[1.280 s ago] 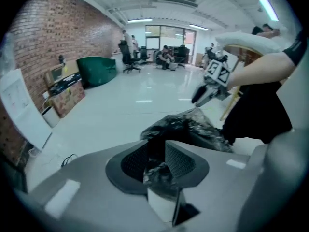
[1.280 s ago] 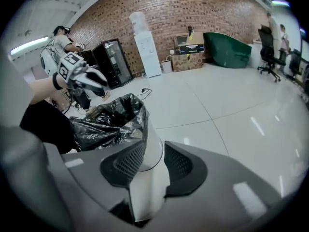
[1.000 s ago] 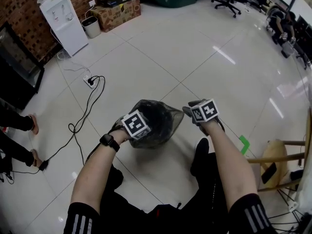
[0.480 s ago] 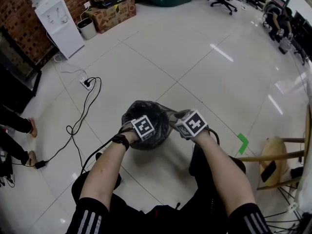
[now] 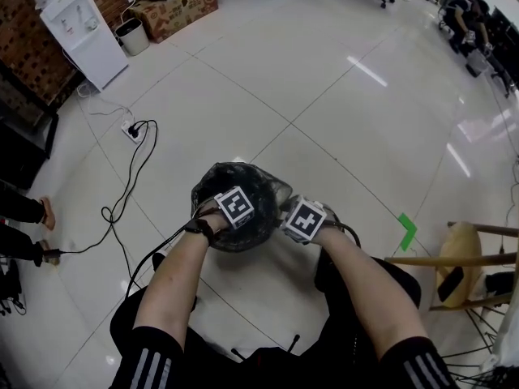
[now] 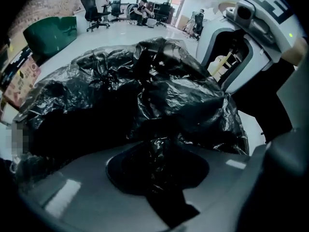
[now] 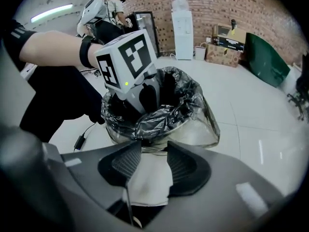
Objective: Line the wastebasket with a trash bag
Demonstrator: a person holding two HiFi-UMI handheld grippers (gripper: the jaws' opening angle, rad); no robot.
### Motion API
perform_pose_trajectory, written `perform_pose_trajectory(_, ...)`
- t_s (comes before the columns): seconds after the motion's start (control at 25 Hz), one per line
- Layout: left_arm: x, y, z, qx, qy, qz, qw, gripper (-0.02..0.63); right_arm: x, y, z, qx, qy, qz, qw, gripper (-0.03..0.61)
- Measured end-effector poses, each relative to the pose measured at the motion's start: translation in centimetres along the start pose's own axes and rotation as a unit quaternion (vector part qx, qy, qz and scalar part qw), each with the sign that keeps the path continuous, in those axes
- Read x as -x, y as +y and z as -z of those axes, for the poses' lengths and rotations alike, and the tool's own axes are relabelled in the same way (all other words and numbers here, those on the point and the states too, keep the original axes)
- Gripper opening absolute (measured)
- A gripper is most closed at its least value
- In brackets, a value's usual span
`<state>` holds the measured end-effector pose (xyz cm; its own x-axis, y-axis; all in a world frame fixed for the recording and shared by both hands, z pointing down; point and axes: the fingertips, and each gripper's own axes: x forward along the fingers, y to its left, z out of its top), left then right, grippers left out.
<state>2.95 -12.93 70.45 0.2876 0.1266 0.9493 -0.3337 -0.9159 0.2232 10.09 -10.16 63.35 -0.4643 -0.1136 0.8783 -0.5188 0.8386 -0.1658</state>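
The basket (image 7: 195, 129) stands on the white tile floor (image 5: 324, 112) right in front of the person's knees. The black bag (image 5: 243, 181) sits in it, its crumpled edge turned over the rim. Below the rim, in the right gripper view, the wall looks pale under slack film, though that is hard to be sure of.

The left gripper (image 6: 157, 163) points steeply down over the near left rim, clenched on a fold of the bag that runs up between its jaws. The right gripper (image 7: 152, 166) is just beside the basket on the near right, released: its jaws stand apart with only bare floor between them and the rim just ahead. From there, the left gripper's marker cube (image 7: 126, 57) blocks part of the basket's mouth.

A black cable (image 5: 134, 168) winds from a power strip (image 5: 131, 130) past the basket's left. Green tape (image 5: 407, 230) and a wooden stool (image 5: 462, 258) lie to the right. Far off are a water dispenser (image 5: 81, 31) and a cardboard box (image 5: 174, 10).
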Motion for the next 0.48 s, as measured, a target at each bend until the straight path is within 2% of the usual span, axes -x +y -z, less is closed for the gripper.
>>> perform_pose_trajectory(0.12,-1.5,-0.9,0.1,0.007,0.016,0.027,0.9995,0.094,-0.9,0.3,0.7,-0.009,0.014,-0.013,1.0,0.178)
perform_pose_trajectory(0.24,-2.9,-0.4,-0.1,-0.001,0.02,0.023,0.9995,0.101,-1.3,0.3,0.8,-0.004,0.025,-0.015,1.0,0.178)
perform_pose_trajectory(0.48,-4.5,-0.6,-0.9,0.007,0.016,0.04,0.999,0.115,-1.1,0.7,0.8,0.006,0.042,-0.018,0.999,0.178)
